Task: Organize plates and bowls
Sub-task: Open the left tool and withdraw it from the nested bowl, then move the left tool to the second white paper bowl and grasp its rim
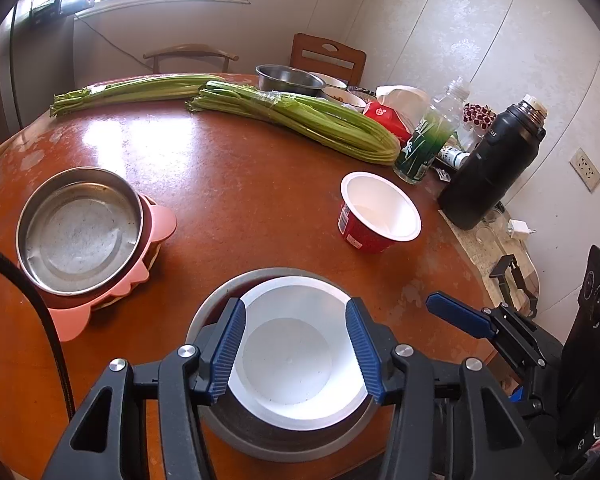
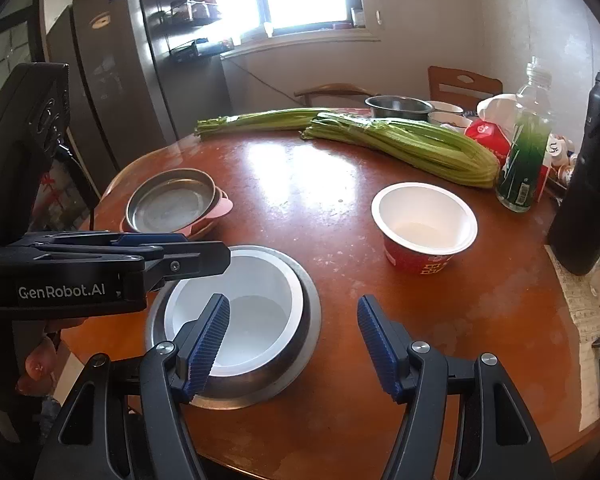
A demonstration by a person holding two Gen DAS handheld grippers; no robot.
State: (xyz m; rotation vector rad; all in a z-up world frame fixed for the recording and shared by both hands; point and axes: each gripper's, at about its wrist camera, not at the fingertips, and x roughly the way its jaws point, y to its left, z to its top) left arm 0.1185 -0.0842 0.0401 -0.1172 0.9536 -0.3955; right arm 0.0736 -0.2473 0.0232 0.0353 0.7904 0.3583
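Left gripper (image 1: 296,354) hanging open over the white bowl (image 1: 290,344) nested in the metal bowl (image 1: 236,432).

Right gripper (image 2: 294,346) is hovering open at the bowls' 3 o'clock, gripping nothing; the red cup (image 2: 424,226) is sitting at 1 o'clock, the metal plate (image 2: 170,200) on pink plates (image 2: 222,208) at 11 o'clock on the table (image 2: 332,184).

A bowl (image 2: 244,320) sits in a dish (image 2: 300,368); a cup (image 2: 424,228) stands right.
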